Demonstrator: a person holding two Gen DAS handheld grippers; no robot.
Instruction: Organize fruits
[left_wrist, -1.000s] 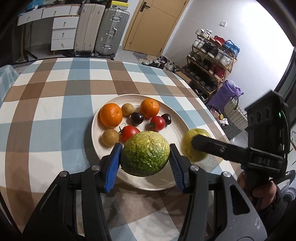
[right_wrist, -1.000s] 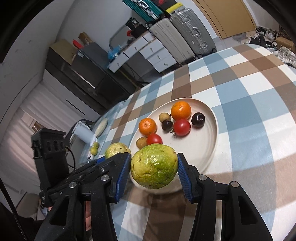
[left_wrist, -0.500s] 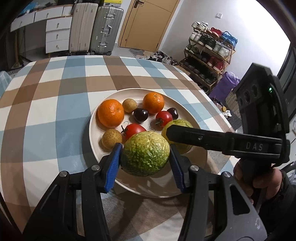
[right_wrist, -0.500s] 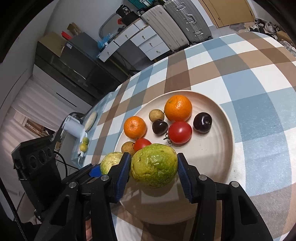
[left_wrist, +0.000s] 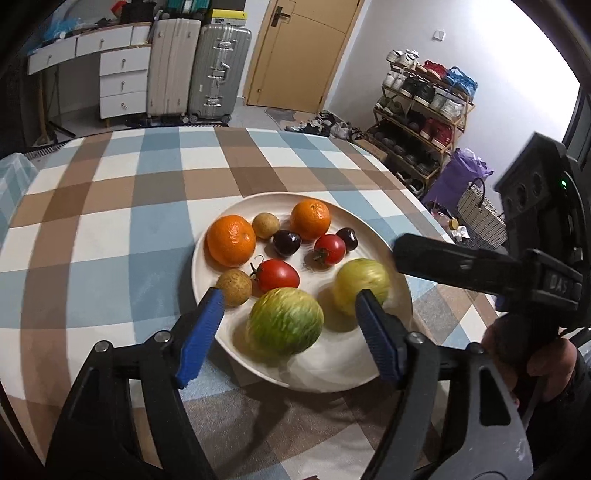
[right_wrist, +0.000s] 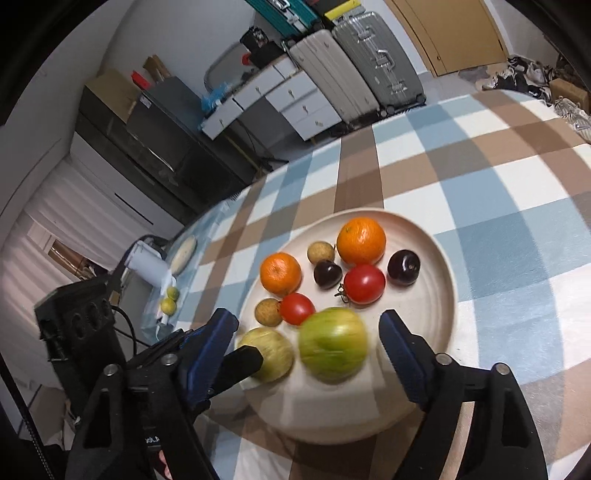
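Both guavas down on the plate, claws wide open

We've got the left gripper (left_wrist: 288, 328) and right gripper (right_wrist: 308, 350) spread wide, holding nothing. Our green guava (left_wrist: 284, 325) and yellow guava (left_wrist: 361, 286) sit around 5 o'clock on the plate (left_wrist: 332, 373), probably because that's the bare patch. Oranges (left_wrist: 231, 240), tomatoes (left_wrist: 277, 275) and plums (left_wrist: 286, 243) crowd 12 o'clock.

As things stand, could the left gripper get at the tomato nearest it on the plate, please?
Probably not directly: the left gripper is open, but the green guava sits between its fingers, right in front of the tomato.
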